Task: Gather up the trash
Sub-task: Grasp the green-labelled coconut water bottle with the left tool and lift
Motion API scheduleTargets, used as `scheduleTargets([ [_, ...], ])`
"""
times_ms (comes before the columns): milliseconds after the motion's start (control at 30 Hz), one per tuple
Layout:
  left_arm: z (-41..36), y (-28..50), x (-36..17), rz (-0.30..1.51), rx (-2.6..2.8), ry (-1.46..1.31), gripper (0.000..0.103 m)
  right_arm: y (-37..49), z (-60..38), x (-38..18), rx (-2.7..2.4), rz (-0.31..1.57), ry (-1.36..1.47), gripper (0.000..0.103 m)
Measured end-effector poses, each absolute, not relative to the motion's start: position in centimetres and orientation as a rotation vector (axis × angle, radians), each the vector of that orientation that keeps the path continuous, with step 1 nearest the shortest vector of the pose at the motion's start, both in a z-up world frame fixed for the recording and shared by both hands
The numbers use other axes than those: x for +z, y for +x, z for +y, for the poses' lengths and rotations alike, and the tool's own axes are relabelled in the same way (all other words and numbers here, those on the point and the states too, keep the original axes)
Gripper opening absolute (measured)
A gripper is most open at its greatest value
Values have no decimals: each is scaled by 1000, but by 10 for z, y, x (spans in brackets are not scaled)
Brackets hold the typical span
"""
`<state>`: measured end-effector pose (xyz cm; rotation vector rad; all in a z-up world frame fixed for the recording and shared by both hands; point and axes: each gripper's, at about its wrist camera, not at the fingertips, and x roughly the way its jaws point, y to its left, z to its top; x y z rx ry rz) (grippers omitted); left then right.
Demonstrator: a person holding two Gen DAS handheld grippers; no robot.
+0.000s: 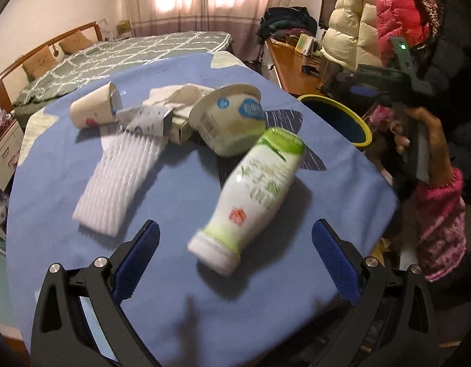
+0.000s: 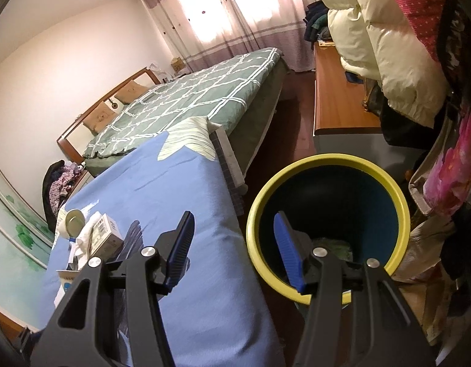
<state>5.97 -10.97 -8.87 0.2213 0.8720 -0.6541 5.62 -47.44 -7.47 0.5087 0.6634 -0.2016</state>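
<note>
A white bottle with a green cap lies on the blue tablecloth. Its base points toward my left gripper, which is open with a pad well clear on either side of the bottle. Behind it lie a white foam net sleeve, a tipped paper cup, a small carton and a round tub. My right gripper is open and empty, over the gap between the table edge and the yellow-rimmed bin. Something green lies at the bin's bottom.
The bin stands off the table's right edge, and a hand holds the right gripper above it. A bed lies beyond the table. A wooden desk and hanging coats crowd the right side.
</note>
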Motion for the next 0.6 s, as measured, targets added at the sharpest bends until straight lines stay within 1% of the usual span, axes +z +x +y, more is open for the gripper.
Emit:
scheduleTargets([
  [133, -132, 72, -95, 883, -712, 275, 98, 52, -474, -72, -198, 657, 510, 52],
  [267, -155, 89, -107, 949, -766, 309, 97, 51, -475, -72, -197, 657, 509, 52],
  [333, -163, 98, -111, 991, -772, 323, 90, 51, -475, -72, -193, 659, 510, 52],
  [400, -171, 107, -114, 1018, -778, 341, 88, 51, -475, -73, -192, 662, 513, 52],
  [433, -175, 110, -114, 1029, -782, 355, 85, 51, -475, -73, -192, 665, 514, 52],
  [500, -184, 112, -113, 1039, -800, 383, 81, 53, -475, -75, -189, 670, 518, 52],
  [600, -198, 115, -107, 1048, -823, 428, 77, 55, -476, -76, -186, 675, 517, 52],
])
